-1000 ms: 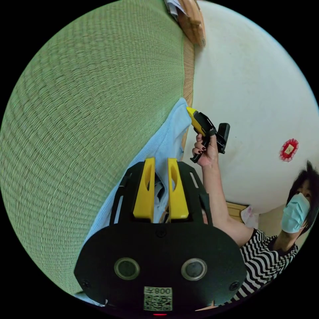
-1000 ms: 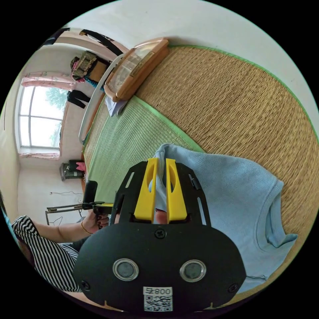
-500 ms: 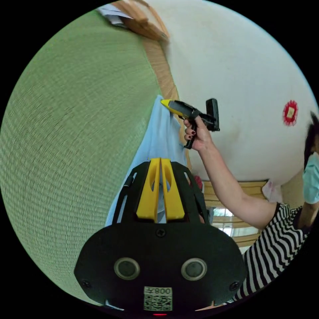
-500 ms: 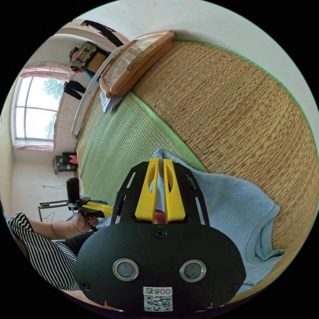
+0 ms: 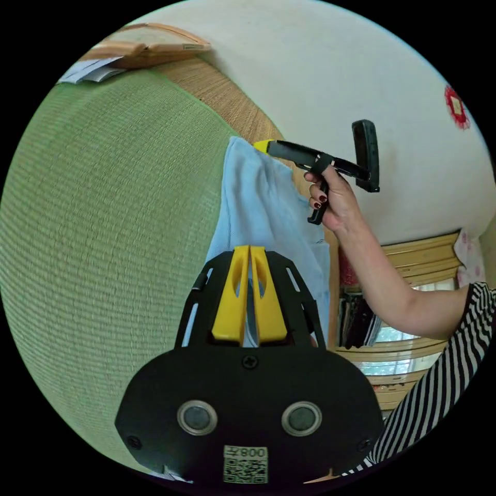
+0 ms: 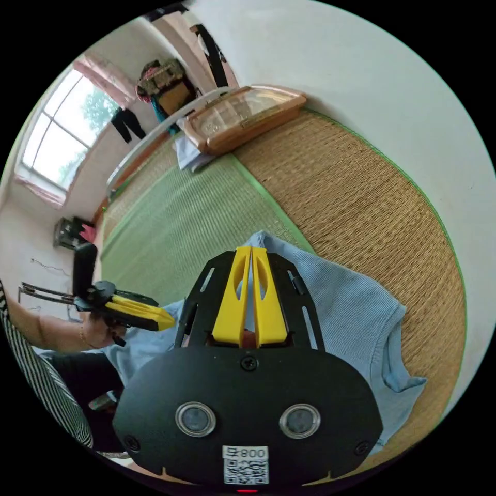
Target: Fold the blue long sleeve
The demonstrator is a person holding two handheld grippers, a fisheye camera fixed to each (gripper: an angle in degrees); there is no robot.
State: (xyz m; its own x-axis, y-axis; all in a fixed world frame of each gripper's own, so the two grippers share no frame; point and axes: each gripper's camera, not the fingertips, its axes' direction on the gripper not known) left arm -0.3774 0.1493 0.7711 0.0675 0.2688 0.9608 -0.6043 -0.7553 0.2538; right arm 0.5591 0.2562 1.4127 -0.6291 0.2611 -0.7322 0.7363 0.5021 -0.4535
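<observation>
Left gripper (image 5: 250, 253) first: its yellow jaws are pinched together with the blue long sleeve shirt (image 5: 261, 206) caught between them, the pale fabric running up and away from the tips. At the far end of that stretch of cloth sits the right gripper (image 5: 263, 146), held in a hand (image 5: 333, 199), its yellow tip right at the shirt's upper corner. To the left of the left gripper spreads the green woven mat (image 5: 113, 206); beyond the shirt's edge a strip of straw-coloured mat (image 5: 232, 103) meets the white wall (image 5: 336, 67).

Over to the right gripper view: the right gripper (image 6: 251, 254) is clamped too, jaws nearly touching with blue cloth gripped between them. The shirt (image 6: 351, 320) fans out to the right of the jaws and lies on the straw-coloured mat (image 6: 361, 206), neckline toward the lower right. Off to the left and a little below, the left gripper (image 6: 164, 324) shows in the other hand (image 6: 101, 330), tip at the shirt's edge. Farther ahead, a wooden framed box (image 6: 243, 116) rests at the mat's far end; its contents can't be made out.
</observation>
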